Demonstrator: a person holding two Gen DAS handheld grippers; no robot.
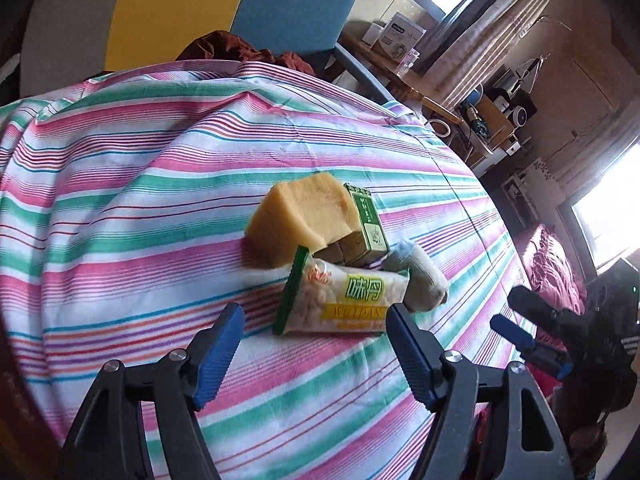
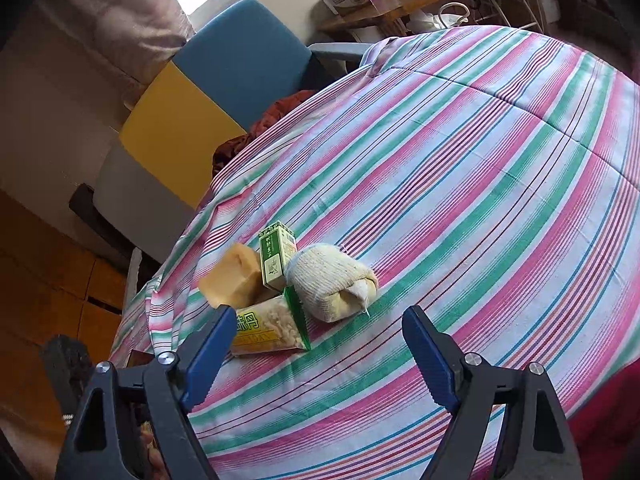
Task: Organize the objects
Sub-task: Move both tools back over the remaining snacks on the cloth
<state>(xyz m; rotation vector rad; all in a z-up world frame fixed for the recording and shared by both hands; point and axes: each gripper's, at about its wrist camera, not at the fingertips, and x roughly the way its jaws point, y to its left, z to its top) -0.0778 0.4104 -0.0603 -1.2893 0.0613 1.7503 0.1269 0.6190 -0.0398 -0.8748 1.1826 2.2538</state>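
Several objects lie bunched together on the striped cloth (image 1: 120,200). A yellow sponge (image 1: 304,216) leans against a green box (image 1: 368,220). A snack packet (image 1: 344,300) with green edges lies in front of them. A rolled cream sock (image 1: 424,276) lies to their right. My left gripper (image 1: 316,344) is open and empty, just short of the packet. In the right wrist view the sponge (image 2: 232,276), box (image 2: 276,260), packet (image 2: 272,326) and sock (image 2: 332,284) lie ahead. My right gripper (image 2: 318,344) is open and empty, just before the sock. It also shows in the left view (image 1: 516,320).
The striped cloth (image 2: 480,160) covers a rounded table. A blue and yellow chair (image 2: 224,72) stands at its far side with dark red fabric (image 1: 248,52) on it. A wooden desk (image 1: 400,68) with boxes stands beyond. A red bedspread (image 1: 552,264) lies to the right.
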